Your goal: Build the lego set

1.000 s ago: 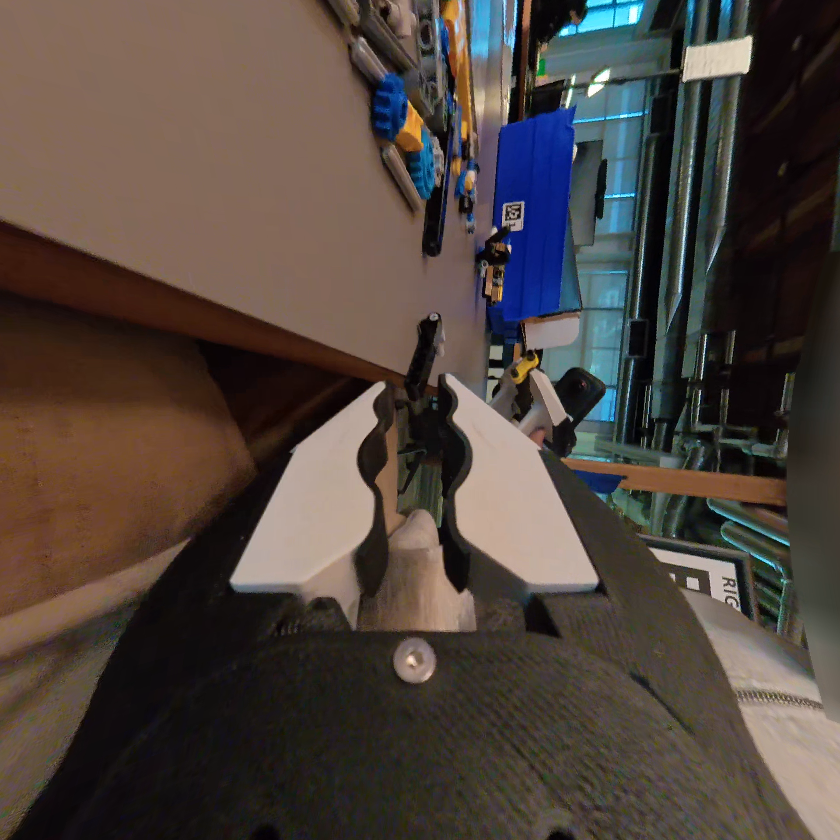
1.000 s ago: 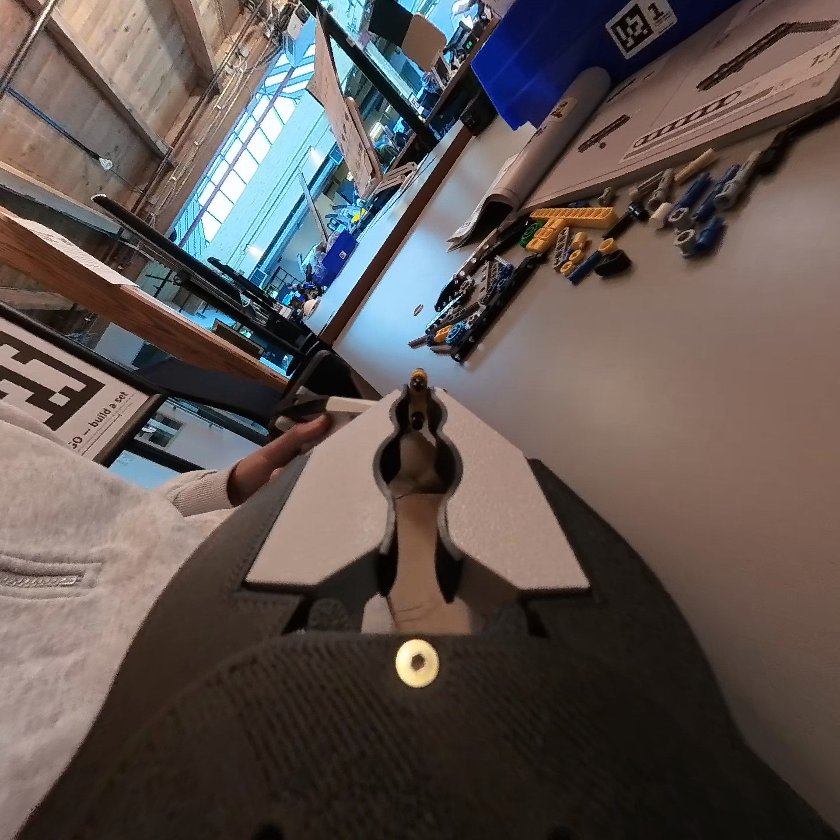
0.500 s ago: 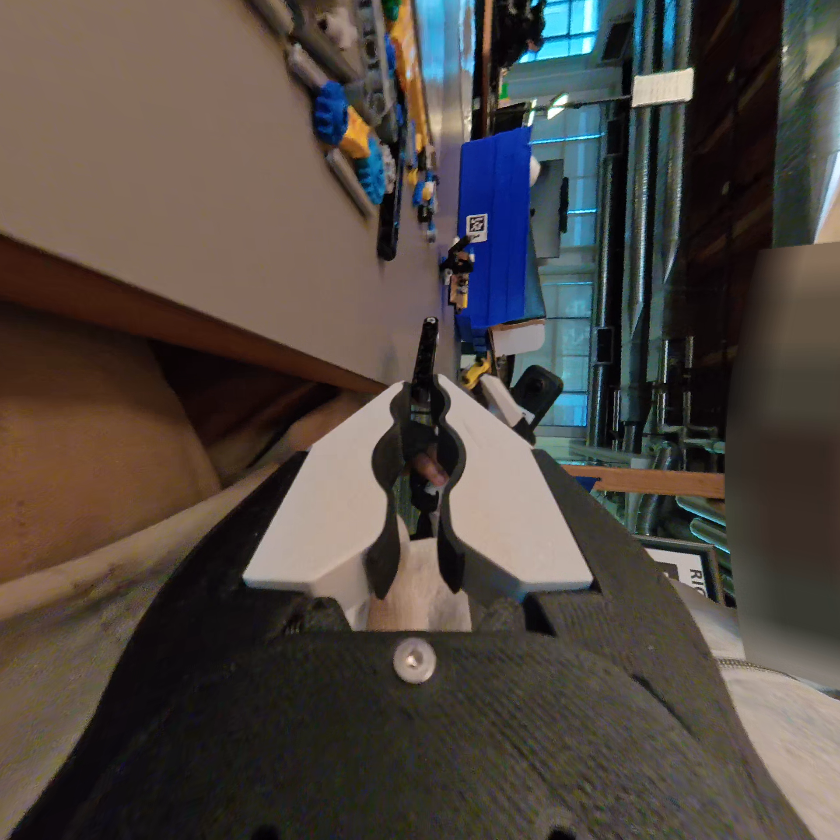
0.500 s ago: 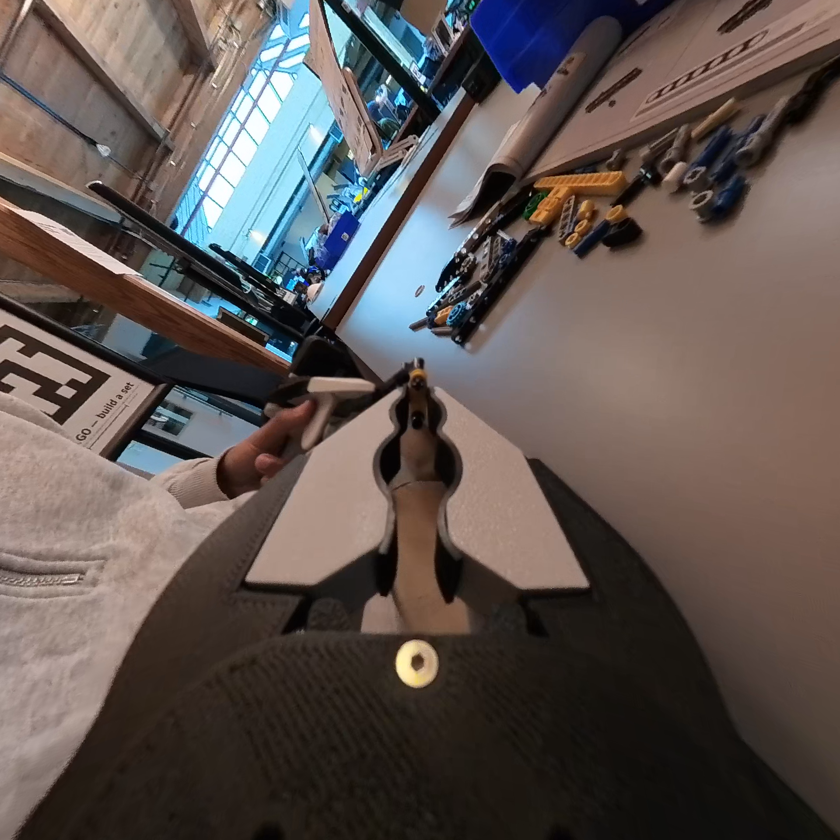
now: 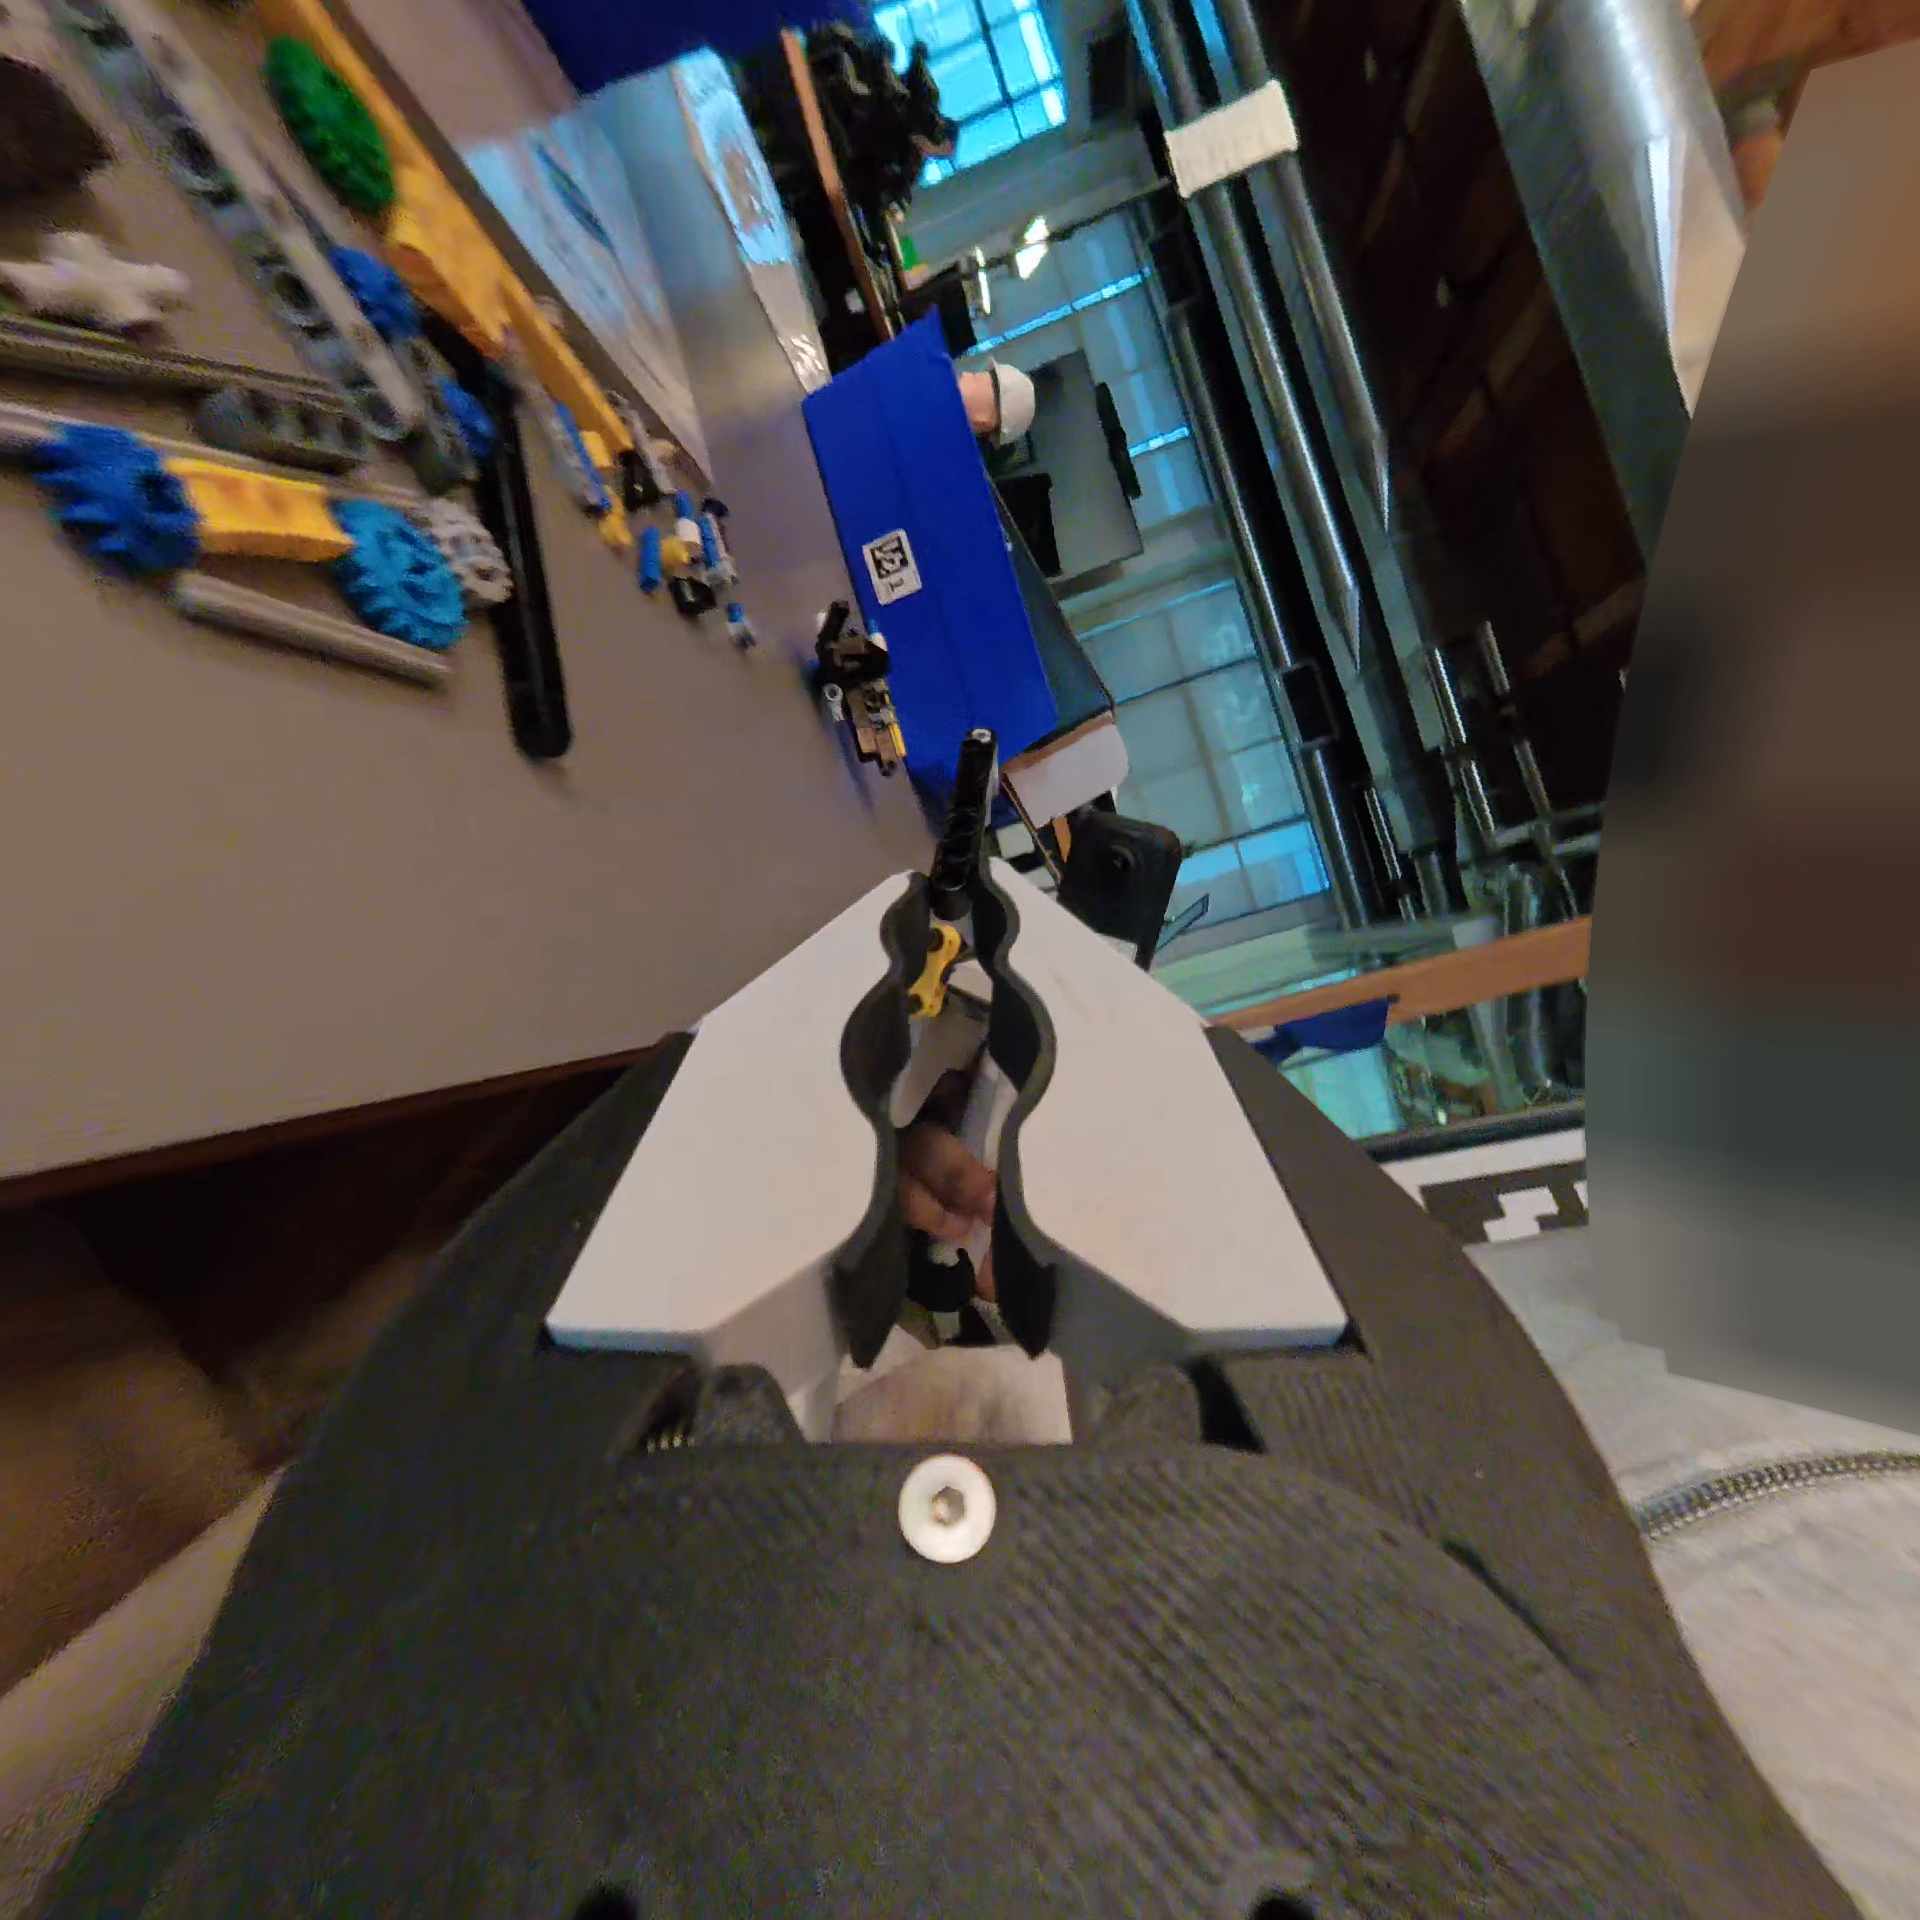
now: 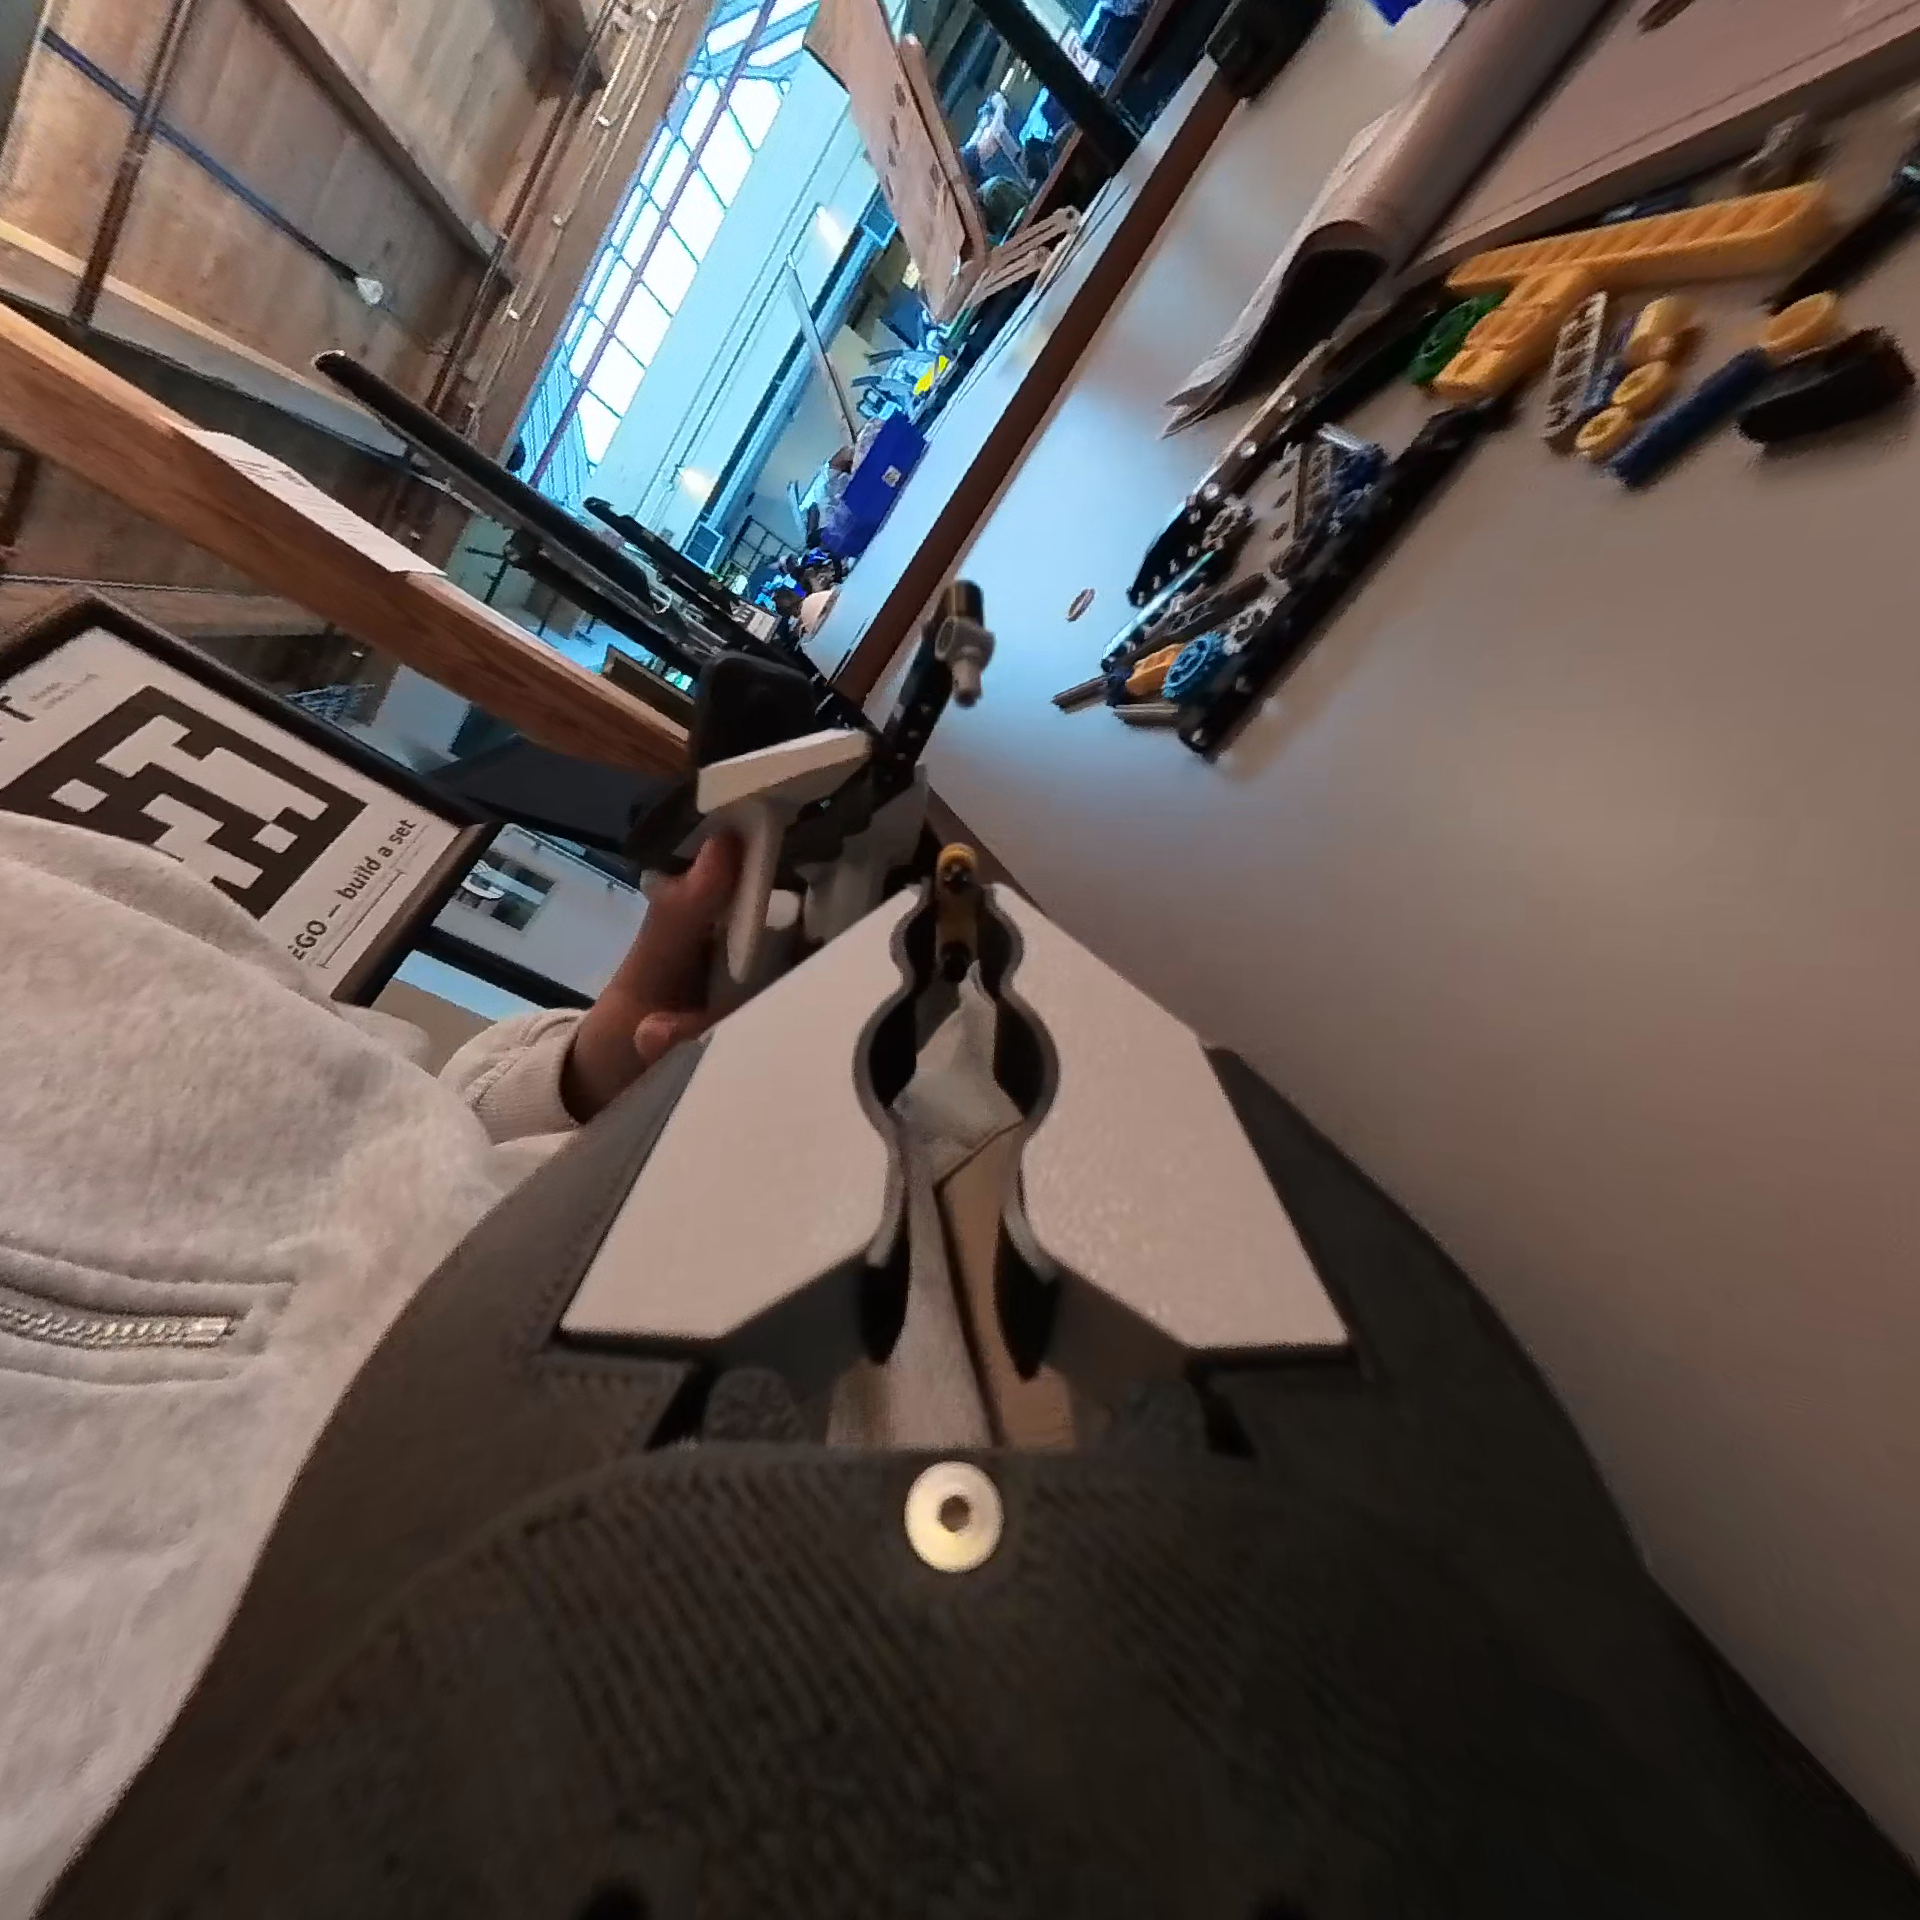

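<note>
My left gripper (image 5: 951, 896) is shut on a thin black lego beam (image 5: 964, 802) that sticks out past its tips, held in the air off the table's front edge. My right gripper (image 6: 954, 906) is shut on a small yellow and black pin (image 6: 954, 883). In the right wrist view the left gripper (image 6: 831, 774) sits just beyond my right tips, and its black beam (image 6: 914, 707) carries a grey pin (image 6: 961, 634) at the top end. The yellow pin (image 5: 935, 961) shows between the left fingers, close to the beam. Whether pin and beam touch I cannot tell.
Loose lego parts lie on the grey table (image 5: 312, 883): blue gears on a yellow beam (image 5: 249, 509), a long black beam (image 5: 530, 613), yellow beams (image 6: 1621, 249), a black frame assembly (image 6: 1247, 623). A blue box (image 5: 935, 561) and an open instruction booklet (image 6: 1455, 135) lie farther back. The gap from one gripper's tips to the other's is roughly 4 cm.
The two grippers have come closer together. The left gripper with its black beam now sits right beyond the right tips, and the left view has swung toward the table.
</note>
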### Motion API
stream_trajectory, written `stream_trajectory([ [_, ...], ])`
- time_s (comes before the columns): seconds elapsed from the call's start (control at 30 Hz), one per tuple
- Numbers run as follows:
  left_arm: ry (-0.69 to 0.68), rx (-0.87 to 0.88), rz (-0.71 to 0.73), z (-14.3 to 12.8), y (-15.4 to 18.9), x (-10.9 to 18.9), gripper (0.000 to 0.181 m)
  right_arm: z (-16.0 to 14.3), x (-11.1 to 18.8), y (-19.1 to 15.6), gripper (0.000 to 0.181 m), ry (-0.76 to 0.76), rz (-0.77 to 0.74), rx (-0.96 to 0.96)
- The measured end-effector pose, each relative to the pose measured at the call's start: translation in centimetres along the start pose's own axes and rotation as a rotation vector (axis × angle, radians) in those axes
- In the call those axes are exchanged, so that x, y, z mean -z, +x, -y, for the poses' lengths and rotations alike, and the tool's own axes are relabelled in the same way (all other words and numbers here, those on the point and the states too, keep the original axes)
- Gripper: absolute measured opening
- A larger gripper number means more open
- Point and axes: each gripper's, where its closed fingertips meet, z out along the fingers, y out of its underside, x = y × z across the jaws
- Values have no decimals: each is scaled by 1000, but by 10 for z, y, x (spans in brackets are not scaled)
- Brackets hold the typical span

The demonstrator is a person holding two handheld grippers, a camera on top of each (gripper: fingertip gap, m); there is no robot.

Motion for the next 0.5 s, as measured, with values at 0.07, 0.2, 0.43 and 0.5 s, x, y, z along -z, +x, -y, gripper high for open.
stream_trajectory([
  [0.07, -33, -34, -9, -6, 4, -4, 8, 4, 0, 1, 5, 25, -20, 13],
  [0.2, -81, -123, 8, -14, 6, -8, 8, 15, 8, 3, 5, 90, -16, -14],
  [0.43, -186, -323, 82, -29, 1, -18, 8, 22, 13, 6, 5, 135, 1, -60],
  [0.5, -211, -371, 98, -32, 0, -21, 8, 25, 14, 7, 5, 150, 13, -78],
])
